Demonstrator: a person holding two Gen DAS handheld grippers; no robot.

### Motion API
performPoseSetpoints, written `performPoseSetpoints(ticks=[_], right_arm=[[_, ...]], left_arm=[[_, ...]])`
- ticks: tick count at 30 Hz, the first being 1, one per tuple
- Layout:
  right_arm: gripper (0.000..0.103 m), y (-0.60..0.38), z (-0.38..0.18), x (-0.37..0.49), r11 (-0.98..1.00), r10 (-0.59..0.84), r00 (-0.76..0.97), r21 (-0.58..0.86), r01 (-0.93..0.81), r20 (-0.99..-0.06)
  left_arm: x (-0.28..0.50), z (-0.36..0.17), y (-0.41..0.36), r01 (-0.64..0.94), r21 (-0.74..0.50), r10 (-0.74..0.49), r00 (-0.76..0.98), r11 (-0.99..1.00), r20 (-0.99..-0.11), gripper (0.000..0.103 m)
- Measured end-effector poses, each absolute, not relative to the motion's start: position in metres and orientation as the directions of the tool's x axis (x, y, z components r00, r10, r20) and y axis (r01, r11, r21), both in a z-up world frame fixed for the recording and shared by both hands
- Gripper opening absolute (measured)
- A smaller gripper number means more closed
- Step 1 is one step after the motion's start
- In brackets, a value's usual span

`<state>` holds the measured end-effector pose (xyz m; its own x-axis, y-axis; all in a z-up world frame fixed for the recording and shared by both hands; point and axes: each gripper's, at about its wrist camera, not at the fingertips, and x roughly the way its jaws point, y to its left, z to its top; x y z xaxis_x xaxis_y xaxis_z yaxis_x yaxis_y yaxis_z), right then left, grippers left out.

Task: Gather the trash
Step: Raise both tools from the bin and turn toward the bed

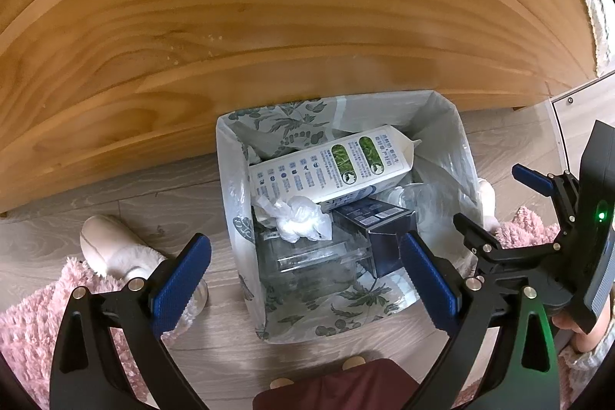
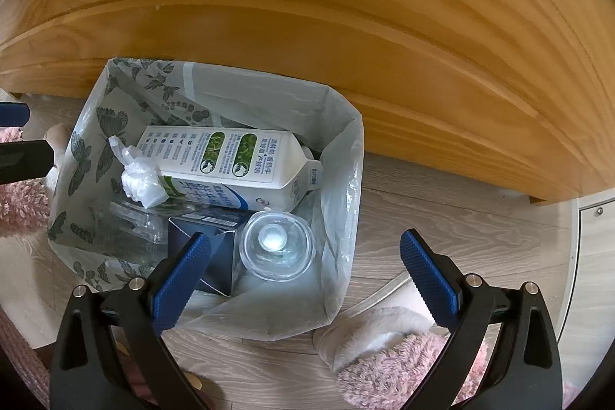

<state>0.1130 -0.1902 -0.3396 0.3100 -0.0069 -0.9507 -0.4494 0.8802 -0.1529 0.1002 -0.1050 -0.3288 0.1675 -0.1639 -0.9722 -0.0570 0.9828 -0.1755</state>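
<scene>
The trash sits inside the lined bin (image 1: 342, 218), centre of the left wrist view and left of centre in the right: a milk carton (image 2: 226, 164) lies on its side across the top, a crumpled white wrapper (image 2: 140, 181) rests against its left end, and below them are a dark blue box (image 2: 209, 244), a clear round lid (image 2: 276, 244) and clear plastic packaging (its outline is hard to trace). I judge the pile loosely dropped in, not packed, so nothing is wedged. I hold both tools nose-down over the opening: the left gripper (image 1: 307, 275) stands wide apart and empty, and the right gripper (image 2: 305, 275) likewise, nothing between its pads. The bag's liner (image 2: 346, 179) folds over the rim, slack on the right side. A wooden panel (image 1: 269, 25) closes off the top of both frames just behind the bin; bare floor (image 2: 442, 202) leaves room to its right, while a slipper (image 1: 111, 244) and pink fleece crowd the lower corners.
</scene>
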Motion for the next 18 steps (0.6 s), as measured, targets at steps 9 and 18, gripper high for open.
performPoseSetpoints(ticks=[9,18], right_arm=[[0.095,-0.193,-0.323,0.113,0.890,0.019,0.371,-0.153,-0.430,-0.929],[0.095,-0.191,-0.303,0.110,0.895,0.054,0.450,-0.156,-0.419,-0.892]], left_arm=[[0.101,-0.318,-0.111,-0.020,-0.171,-0.163,0.205,0.985,-0.965,0.095],[0.100,-0.292,-0.112,0.003,-0.162,-0.153,0.337,0.987,-0.929,0.095]])
